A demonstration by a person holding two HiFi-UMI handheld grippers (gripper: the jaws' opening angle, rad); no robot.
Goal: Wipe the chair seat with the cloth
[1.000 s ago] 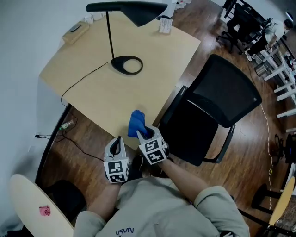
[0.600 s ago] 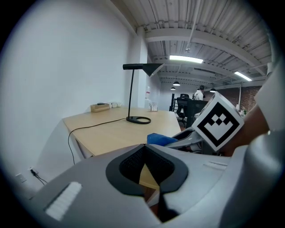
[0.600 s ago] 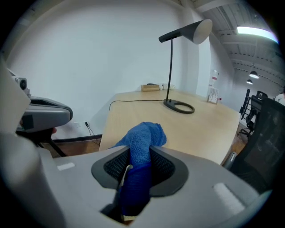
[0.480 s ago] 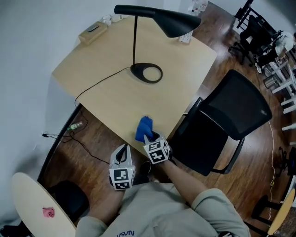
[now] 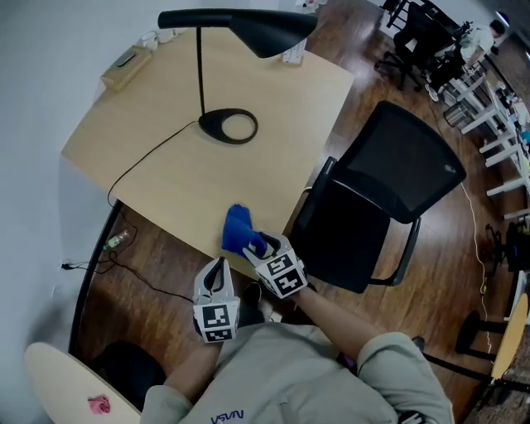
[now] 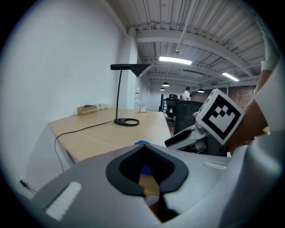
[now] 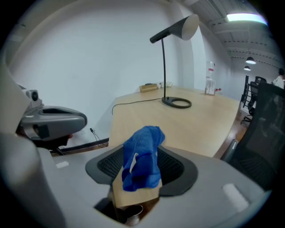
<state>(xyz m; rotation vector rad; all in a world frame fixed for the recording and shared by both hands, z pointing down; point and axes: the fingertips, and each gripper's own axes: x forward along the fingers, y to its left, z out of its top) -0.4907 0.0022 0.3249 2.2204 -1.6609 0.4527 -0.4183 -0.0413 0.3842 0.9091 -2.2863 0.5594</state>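
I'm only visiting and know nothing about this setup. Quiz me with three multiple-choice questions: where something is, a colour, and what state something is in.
1. Where is the blue terry cloth? A in a bucket; B on the near edge of the pale wooden desk; C draped over a shelf.
2. What colour is the slim desk lamp? A white; B red; C black.
3. How does the cloth lie? A spread flat; B bunched in a heap; C folded into a neat square.
Answers: 1 B, wood shows beneath it in the right gripper view. 2 C, shade, stem and ring base are all black. 3 B, it stands crumpled.
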